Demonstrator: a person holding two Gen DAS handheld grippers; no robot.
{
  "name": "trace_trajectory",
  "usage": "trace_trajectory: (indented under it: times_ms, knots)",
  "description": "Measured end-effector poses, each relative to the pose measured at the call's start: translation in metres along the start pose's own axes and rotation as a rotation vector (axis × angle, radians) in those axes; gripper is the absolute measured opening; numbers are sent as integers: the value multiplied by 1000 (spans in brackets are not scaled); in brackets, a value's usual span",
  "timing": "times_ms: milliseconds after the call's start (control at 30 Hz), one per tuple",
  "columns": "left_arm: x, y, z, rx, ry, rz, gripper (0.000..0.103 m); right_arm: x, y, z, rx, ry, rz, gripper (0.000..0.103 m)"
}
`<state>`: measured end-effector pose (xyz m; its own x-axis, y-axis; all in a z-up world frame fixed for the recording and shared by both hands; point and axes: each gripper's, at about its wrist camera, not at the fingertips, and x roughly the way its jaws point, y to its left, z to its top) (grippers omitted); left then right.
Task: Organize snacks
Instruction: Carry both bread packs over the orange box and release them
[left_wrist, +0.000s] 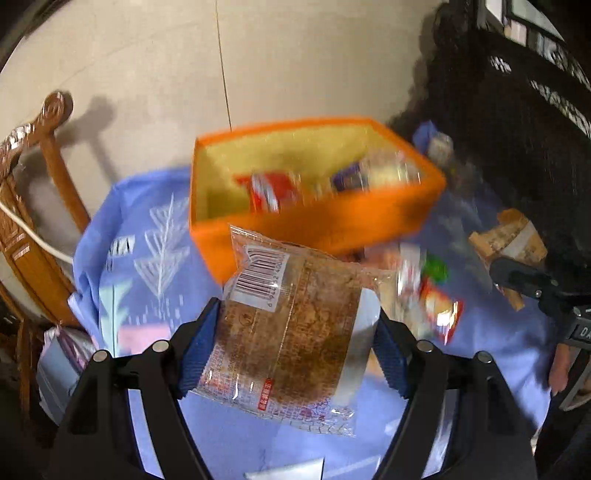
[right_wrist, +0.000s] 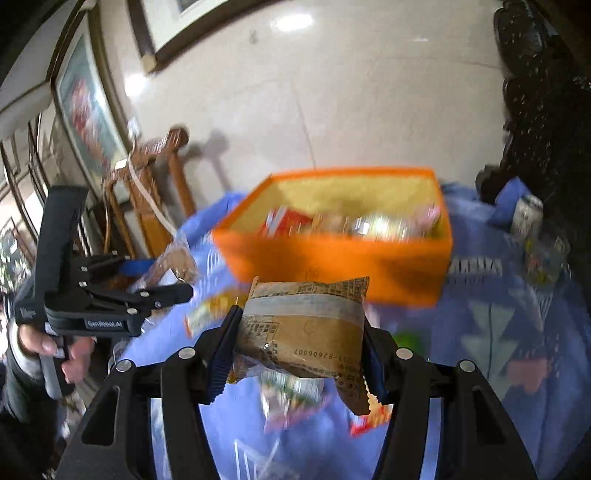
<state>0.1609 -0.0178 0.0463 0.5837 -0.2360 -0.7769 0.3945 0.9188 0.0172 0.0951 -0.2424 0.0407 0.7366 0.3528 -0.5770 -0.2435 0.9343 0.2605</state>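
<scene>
My left gripper is shut on a clear-wrapped brown cake packet with a barcode, held above the blue cloth just in front of the orange box. My right gripper is shut on a brown paper-look snack packet, also held in front of the orange box. The box holds several snack packs, red and purple among them. The left gripper also shows at the left of the right wrist view. The right gripper shows at the right edge of the left wrist view.
Loose snack packets lie on the blue tablecloth below the grippers. A can stands at the far right. A carved wooden chair is left of the table. Dark furniture stands at the right.
</scene>
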Motion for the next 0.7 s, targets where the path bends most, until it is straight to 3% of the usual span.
trace_trajectory:
  times_ms: [167,267,467,600,633,700]
  knots:
    - [15,13,61,-79,-73,3,74,19,-22,49,37,-85,-42,60]
    - [40,18,87,-105,-62,15,74,47,-37,70,61,-89,-66,60]
    - [89,20,114,-102,-48,50,74,113,-56,89,69,-43,-129,60]
    - [116,24,119,-129,-32,43,76,149,-69,95,90,-30,-153,68]
    - [118,22,118,-121,-56,64,78,151,-71,96,106,-37,-155,71]
    - [113,16,113,-78,-115,123,99,142,-70,93,125,-81,-144,80]
